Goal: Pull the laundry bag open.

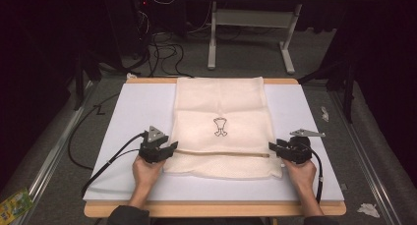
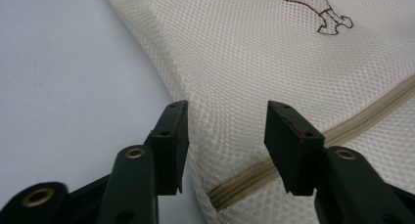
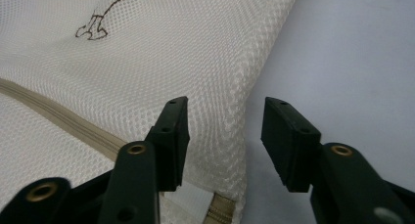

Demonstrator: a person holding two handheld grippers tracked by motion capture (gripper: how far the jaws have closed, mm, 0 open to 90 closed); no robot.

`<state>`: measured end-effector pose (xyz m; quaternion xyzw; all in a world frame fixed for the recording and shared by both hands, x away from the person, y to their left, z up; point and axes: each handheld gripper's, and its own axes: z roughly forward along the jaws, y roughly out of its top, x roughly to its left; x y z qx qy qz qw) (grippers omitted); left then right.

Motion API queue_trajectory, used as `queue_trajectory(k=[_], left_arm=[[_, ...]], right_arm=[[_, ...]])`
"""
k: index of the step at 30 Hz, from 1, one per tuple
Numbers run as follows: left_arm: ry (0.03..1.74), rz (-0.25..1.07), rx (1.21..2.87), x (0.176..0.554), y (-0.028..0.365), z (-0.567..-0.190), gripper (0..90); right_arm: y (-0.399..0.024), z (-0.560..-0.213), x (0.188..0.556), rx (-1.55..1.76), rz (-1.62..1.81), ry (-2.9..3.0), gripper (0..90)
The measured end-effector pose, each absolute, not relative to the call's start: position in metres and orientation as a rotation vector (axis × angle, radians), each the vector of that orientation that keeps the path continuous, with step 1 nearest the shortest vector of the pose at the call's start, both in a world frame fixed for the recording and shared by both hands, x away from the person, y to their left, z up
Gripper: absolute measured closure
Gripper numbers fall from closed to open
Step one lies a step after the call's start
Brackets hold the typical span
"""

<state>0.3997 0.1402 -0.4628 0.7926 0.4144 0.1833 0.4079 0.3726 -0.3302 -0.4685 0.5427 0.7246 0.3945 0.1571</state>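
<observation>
Cream mesh bag (image 1: pixel 221 126), judged soft, light and limp: take its side edges, which lie between the wide-open jaws of left gripper (image 2: pixel 227 143) and right gripper (image 3: pixel 225 141).

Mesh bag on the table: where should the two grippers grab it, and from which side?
Probably the two side edges of the mesh bag, at the ends of its zipper. It lies flat, so only the edges give the jaws something to straddle. Left gripper comes in from the bag's left edge, right gripper from its right; both are open and already lined up there.
</observation>
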Motion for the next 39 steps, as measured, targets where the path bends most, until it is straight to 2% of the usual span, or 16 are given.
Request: queue_trajectory(k=[6,18,26,30,31,35,39], left_arm=[[1.019,0.439,1.989,0.39,0.139,-0.459,47.4],[0.987,0.345,1.981,0.381,0.123,-0.461,45.4],[0.945,0.315,2.005,0.383,0.102,-0.46,44.8],[0.919,0.286,2.013,0.387,0.088,-0.456,44.8],[0.919,0.286,2.013,0.387,0.088,-0.456,44.8],[0.902,0.268,2.028,0.39,0.077,-0.453,43.8],[0.866,0.255,2.017,0.388,0.067,-0.45,42.7]], right_arm=[[-0.328,-0.47,0.371,1.587,1.122,2.097,44.7],[-0.313,-0.476,0.375,1.596,1.122,2.133,44.9],[-0.309,-0.475,0.374,1.572,1.035,2.125,58.1],[-0.307,-0.474,0.374,1.532,0.969,2.13,71.0],[-0.307,-0.474,0.374,1.532,0.969,2.13,71.0],[-0.308,-0.475,0.374,1.523,0.987,2.148,82.2],[-0.312,-0.474,0.375,1.509,1.046,2.168,86.0]])
